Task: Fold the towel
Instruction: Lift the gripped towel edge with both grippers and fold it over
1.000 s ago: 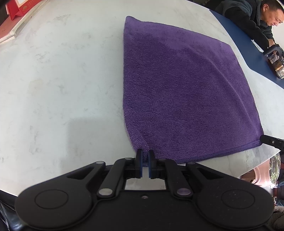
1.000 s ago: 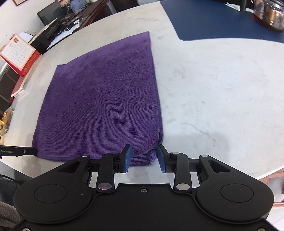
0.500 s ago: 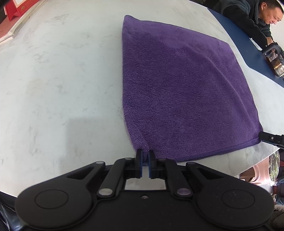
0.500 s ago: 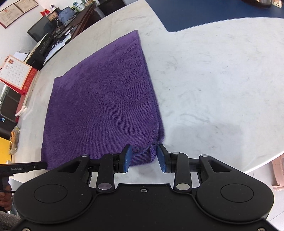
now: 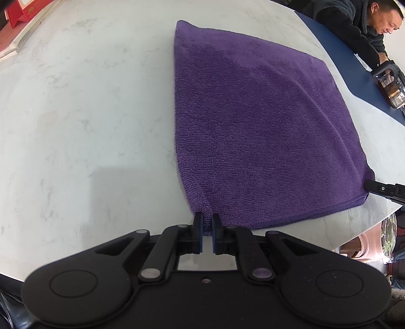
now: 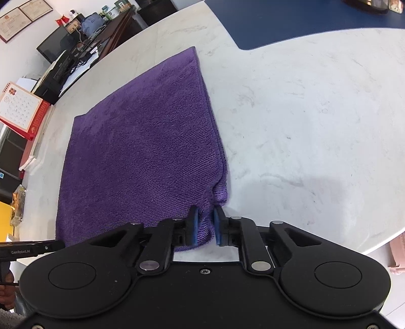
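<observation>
Both near corners of the towel pinched.

I see the purple terry towel [image 5: 255,131] flat on the white marble table [image 5: 83,121], ribbed nap. My left gripper [image 5: 207,229] clamps its near-left corner; my right gripper [image 6: 205,225], jaws just closed, bunches its near-right corner. Red desk calendar [image 6: 20,108] beyond the towel's left edge.

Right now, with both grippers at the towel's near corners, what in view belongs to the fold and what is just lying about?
Part of the job:
- purple towel, flat on the marble table
- left gripper, shut on its near left corner
- right gripper, fingers just closed on its near right corner

Just lying about:
- desk calendar
- blue mat
- seated person
</observation>
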{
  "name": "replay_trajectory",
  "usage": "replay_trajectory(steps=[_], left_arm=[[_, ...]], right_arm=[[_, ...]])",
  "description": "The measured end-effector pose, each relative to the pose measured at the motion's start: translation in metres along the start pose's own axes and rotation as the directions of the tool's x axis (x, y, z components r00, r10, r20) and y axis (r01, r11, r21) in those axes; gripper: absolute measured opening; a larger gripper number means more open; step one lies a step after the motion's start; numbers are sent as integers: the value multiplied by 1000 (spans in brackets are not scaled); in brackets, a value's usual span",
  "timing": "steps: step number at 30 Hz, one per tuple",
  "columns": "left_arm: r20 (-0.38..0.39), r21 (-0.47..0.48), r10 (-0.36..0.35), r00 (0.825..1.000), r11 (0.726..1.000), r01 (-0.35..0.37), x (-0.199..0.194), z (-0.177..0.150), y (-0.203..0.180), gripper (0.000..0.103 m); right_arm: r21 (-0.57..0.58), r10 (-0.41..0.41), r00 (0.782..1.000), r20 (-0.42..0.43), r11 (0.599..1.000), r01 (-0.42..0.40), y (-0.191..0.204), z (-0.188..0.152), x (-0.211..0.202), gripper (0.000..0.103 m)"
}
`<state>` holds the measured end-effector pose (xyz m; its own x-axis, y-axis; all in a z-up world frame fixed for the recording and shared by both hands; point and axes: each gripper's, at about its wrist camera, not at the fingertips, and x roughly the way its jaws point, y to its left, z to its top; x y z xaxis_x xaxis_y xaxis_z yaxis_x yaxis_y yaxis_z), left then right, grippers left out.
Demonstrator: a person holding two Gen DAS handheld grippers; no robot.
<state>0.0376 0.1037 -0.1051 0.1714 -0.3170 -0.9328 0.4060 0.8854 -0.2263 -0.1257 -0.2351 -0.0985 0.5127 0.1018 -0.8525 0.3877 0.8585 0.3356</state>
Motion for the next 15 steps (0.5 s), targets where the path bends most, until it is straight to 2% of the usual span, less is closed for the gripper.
replay_trajectory(steps=[4, 10, 15], left_arm=[[-1, 3, -3, 1000, 1000, 3, -2, 0, 1, 7], [-26, 28, -4, 1000, 1000, 5, -4, -2, 0, 7], [-38, 1, -1, 999, 1000, 1, -4, -2, 4, 8]], right_arm=[[-47, -5, 1000, 2, 999, 5, 2, -1, 0, 6], [-48, 6, 1000, -2, 999, -6, 0, 0, 0, 6], [-46, 16, 1000, -2, 999, -16, -2, 1, 0, 6]])
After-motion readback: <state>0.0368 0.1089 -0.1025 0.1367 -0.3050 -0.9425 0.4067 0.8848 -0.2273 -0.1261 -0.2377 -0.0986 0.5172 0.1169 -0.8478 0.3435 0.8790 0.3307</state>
